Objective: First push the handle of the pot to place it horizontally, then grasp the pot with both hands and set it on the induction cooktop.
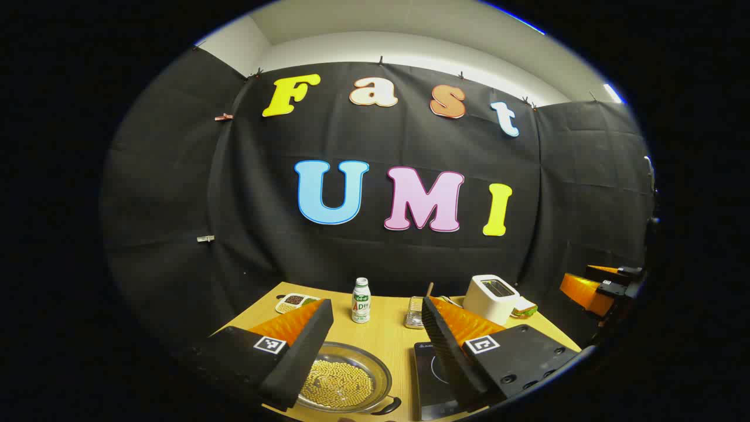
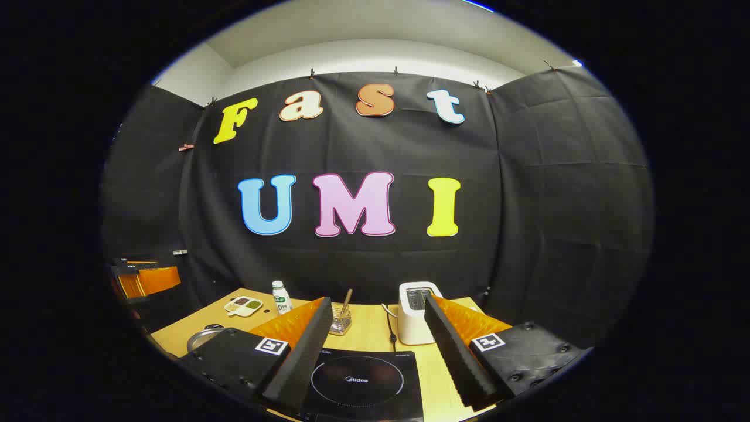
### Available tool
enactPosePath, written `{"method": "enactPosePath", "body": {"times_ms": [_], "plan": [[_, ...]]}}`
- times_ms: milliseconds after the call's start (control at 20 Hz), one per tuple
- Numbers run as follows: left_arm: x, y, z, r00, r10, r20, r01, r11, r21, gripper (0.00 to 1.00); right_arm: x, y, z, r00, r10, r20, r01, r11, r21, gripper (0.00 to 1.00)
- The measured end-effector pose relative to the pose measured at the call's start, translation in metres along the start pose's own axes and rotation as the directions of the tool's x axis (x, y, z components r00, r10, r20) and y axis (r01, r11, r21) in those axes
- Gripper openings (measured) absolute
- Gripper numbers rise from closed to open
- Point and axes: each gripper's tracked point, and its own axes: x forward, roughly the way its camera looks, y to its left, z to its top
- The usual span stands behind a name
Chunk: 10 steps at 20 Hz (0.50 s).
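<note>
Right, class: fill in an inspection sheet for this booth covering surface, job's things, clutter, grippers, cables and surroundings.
Surface: wooden table, level.
Job's things: pot holding yellow beads, beside the induction cooktop, which is bare.
Clutter: bottle, sectioned dish, wire holder, toaster, sandwich.
Grippers: left gripper open above the pot; right gripper open above the cooktop.
Cables: dark cord beside the toaster.
Surroundings: black cloth wall.

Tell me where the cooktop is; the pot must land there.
In the right gripper view, the induction cooktop lies on the table's near edge, before the toaster, right of the pot.
</note>
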Motion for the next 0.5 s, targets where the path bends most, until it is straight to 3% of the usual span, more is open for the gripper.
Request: {"method": "enactPosePath", "body": {"times_ms": [500], "plan": [[0.003, -0.020, -0.014, 0.998, -0.067, -0.016, 0.067, 0.998, 0.009, 0.95, -0.009, -0.017, -0.008, 0.997, -0.070, -0.012, 0.071, 0.997, 0.018, 1.00]]}}
